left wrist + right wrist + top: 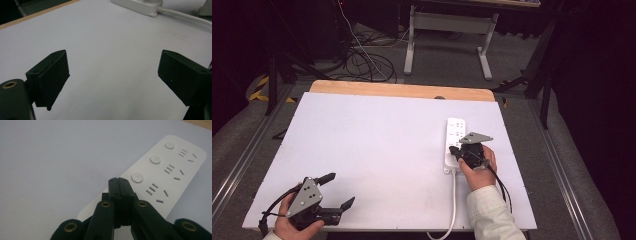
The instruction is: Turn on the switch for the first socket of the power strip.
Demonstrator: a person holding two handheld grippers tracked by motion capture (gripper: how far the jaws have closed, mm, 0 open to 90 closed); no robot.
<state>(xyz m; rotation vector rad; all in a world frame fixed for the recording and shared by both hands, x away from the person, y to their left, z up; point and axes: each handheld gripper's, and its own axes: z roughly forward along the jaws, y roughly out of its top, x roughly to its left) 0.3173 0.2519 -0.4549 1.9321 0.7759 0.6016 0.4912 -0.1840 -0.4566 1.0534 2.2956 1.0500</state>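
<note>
Power strip (160, 177) lies on your white table (377, 150) at the right side, under your right gripper (121, 185) with jaws pressed together, while your left gripper (337, 191), jaws spread, is well apart from it.

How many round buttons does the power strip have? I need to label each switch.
3 on the power strip: nearest the right gripper tips, middle, farthest. The gripper may hide more.

left tongs (338, 191) spread wide, right tongs (121, 185) pressed together, empty
</note>
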